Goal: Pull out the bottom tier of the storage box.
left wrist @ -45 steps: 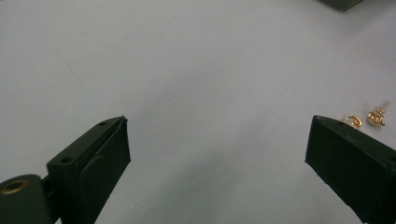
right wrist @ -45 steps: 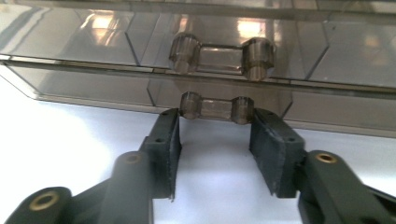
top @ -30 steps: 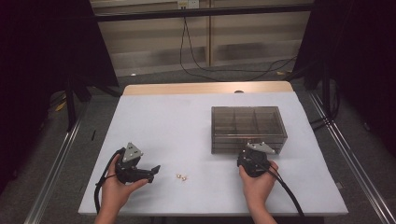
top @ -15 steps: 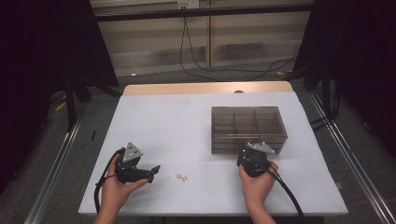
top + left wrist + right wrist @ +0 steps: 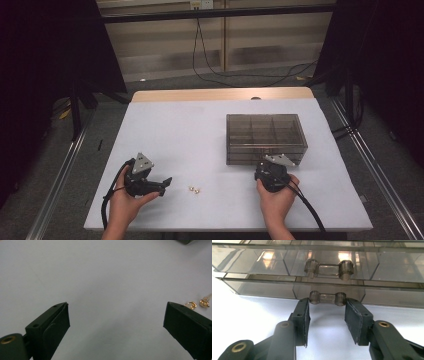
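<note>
Nothing on the table (image 5: 200,130) has shifted since a second ago, and both hands sit where they were; the right gripper (image 5: 327,315) alone has changed, its jaws having just been closing around the lower drawer handle (image 5: 327,298).

Taking the smoky clear drawer box (image 5: 265,137) as the landmark: it stands on the white table, to the right of the middle, two drawers high, each drawer split into compartments. Whether anything lies in them I cannot tell.

At the box's front wall, the right gripper view shows the narrowed jaws flanking the lower handle, their tips at its two knobs; whether the pads press yet is unclear. The upper handle (image 5: 329,268) sits just above, free.

Well to the left of the box, the left gripper (image 5: 116,322) rests low on the table with jaws wide and nothing between them. Two small gold pieces (image 5: 194,189) lie between it and the box, just beyond its right jaw in the left gripper view, with nothing in the way.
</note>
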